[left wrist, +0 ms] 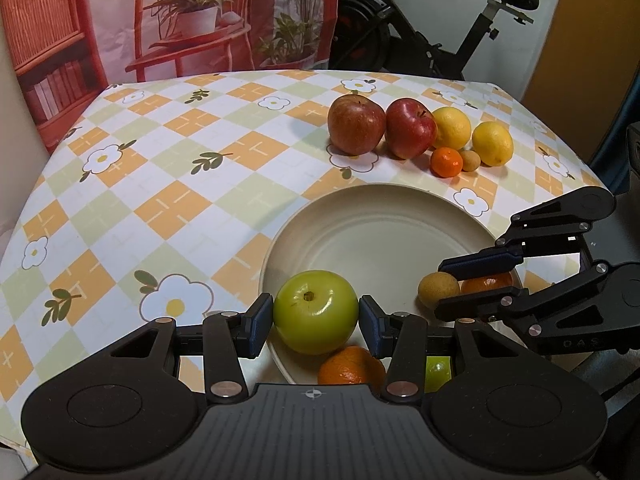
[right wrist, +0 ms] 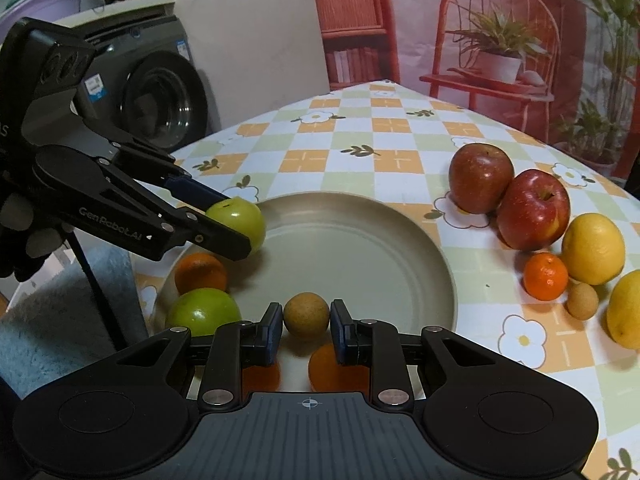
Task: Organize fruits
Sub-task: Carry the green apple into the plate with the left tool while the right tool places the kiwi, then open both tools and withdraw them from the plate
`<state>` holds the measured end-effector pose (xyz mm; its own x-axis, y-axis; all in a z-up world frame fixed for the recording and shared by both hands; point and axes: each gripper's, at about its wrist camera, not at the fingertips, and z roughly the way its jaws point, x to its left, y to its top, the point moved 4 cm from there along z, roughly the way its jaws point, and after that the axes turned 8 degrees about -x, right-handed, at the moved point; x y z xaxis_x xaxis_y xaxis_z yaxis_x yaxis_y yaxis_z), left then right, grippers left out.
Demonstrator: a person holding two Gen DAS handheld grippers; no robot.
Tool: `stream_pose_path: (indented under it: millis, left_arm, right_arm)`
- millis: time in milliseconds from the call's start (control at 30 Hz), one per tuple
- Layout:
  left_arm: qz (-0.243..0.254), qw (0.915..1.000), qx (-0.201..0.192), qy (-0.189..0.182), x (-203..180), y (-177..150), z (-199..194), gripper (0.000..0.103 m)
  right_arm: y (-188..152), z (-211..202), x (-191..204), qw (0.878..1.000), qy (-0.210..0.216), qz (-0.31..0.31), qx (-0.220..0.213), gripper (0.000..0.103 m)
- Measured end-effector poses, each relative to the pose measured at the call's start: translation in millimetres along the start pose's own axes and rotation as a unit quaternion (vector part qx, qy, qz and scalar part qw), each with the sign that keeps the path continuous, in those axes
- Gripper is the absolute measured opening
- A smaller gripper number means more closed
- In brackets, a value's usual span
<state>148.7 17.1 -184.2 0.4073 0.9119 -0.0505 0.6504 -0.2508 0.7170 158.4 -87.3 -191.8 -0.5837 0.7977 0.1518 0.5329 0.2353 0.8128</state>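
Note:
My left gripper (left wrist: 316,320) is shut on a green apple (left wrist: 315,311) just over the near-left rim of a cream plate (left wrist: 360,194). In the right wrist view the same left gripper (right wrist: 240,226) holds that apple (right wrist: 240,216) at the plate's (right wrist: 448,280) left rim. My right gripper (right wrist: 306,320) is shut on a small brown round fruit (right wrist: 306,314) over the plate's near side; the left wrist view shows this right gripper (left wrist: 439,289) and fruit (left wrist: 436,288) too. Inside the plate lie a second green apple (right wrist: 204,312) and oranges (right wrist: 200,272).
On the checked tablecloth beyond the plate sit two red apples (left wrist: 356,124), two lemons (left wrist: 492,143), a small mandarin (left wrist: 446,162) and another small brown fruit (left wrist: 471,160). A washing machine (right wrist: 160,96) stands left of the table, an exercise bike (left wrist: 420,32) behind it.

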Motion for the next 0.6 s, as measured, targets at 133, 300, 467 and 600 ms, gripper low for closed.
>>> stream_pose_path:
  millis: [133, 300, 467, 600]
  left_arm:
    - [-0.003, 1.0, -0.003, 0.002, -0.5, -0.1, -0.1, 0.049]
    - [-0.009, 1.0, -0.002, -0.001, 0.4, -0.3, -0.1, 0.049]
    - [-0.012, 0.9999, -0.002, -0.001, 0.8, -0.1, -0.2, 0.049]
    - [-0.015, 0.9999, -0.003, -0.001, 1.1, 0.5, 0.0, 0.05]
  right_arm:
    - [-0.3, 1.7, 1.3, 1.0, 0.005, -0.004, 0.005, 0.024]
    - [-0.4, 2.2, 3.6, 1.0, 0.005, -0.008, 0.006, 0.024]
    - [-0.5, -0.2, 1.4, 1.0, 0.002, -0.001, -0.001, 0.029]
    - [-0.6, -4.9, -1.5, 1.0, 0.002, 0.007, -0.012, 0.032]
